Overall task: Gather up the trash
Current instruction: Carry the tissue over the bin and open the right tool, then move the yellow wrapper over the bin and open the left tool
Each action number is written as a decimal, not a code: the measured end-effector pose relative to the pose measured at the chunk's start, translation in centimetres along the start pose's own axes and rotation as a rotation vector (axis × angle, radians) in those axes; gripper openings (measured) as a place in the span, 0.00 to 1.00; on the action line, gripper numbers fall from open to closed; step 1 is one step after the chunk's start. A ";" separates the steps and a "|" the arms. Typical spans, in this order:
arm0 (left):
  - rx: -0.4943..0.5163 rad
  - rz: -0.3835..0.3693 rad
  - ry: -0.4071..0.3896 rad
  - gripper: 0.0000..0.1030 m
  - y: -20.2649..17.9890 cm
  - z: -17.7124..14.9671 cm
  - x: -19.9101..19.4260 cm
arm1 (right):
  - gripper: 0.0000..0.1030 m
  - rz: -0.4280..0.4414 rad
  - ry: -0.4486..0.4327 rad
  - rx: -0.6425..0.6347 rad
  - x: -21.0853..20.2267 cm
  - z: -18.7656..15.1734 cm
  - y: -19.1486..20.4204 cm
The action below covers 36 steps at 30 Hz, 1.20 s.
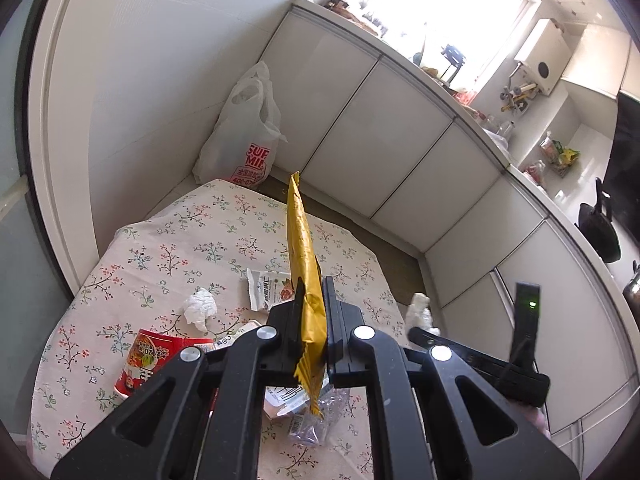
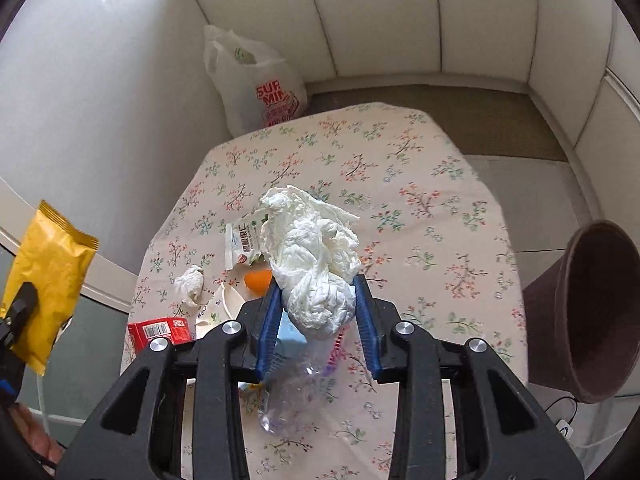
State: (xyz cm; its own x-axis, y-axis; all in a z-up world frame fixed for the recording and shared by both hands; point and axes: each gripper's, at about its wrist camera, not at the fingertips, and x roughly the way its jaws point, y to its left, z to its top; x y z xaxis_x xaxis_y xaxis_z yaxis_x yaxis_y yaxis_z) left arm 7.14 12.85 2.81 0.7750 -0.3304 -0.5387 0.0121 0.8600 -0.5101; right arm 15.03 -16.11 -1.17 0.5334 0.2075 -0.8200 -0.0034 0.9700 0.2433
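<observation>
Left gripper (image 1: 311, 292) clamped tight on yellow snack wrapper (image 1: 303, 240); wrapper stands upright between pads, sticking out past fingertips. Right gripper (image 2: 318, 292) pinches big wad of white tissue (image 2: 312, 256) between blue pads (image 2: 269, 320); wad bulges above fingertips. Below fingers on floral tablecloth (image 2: 420, 216): small tissue ball (image 2: 191, 283), red packet (image 2: 160, 330), clear plastic bottle (image 2: 296, 384). White shopping bag (image 2: 256, 88) beyond table's far edge.

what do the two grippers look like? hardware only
Left gripper: black linkage arms with silver pivot pins, black finger pads. Right gripper: same black frame and silver pins, but ribbed blue pads. In the left view the right unit carries a black upright module with a green LED and a thin cable.
</observation>
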 end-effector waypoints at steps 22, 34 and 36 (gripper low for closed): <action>0.124 -0.096 0.182 0.07 -9.1 -6.6 7.1 | 0.80 -0.627 -0.285 0.293 -9.5 -4.3 -20.4; 0.312 -0.346 0.273 0.07 -24.7 -11.6 11.3 | 0.93 -0.434 -0.452 0.765 -18.6 -8.4 -31.4; 0.345 -0.379 0.294 0.08 -27.7 -12.5 12.3 | 0.93 -0.383 -0.471 0.863 -19.4 -9.5 -33.4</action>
State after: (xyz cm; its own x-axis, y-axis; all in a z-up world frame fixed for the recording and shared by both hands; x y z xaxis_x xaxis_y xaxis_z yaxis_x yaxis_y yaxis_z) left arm 8.42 -19.88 1.87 0.4692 -0.6911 -0.5498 0.4974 0.7212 -0.4821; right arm -3.23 -51.35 1.75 0.6469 -0.3437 -0.6808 0.7391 0.5025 0.4487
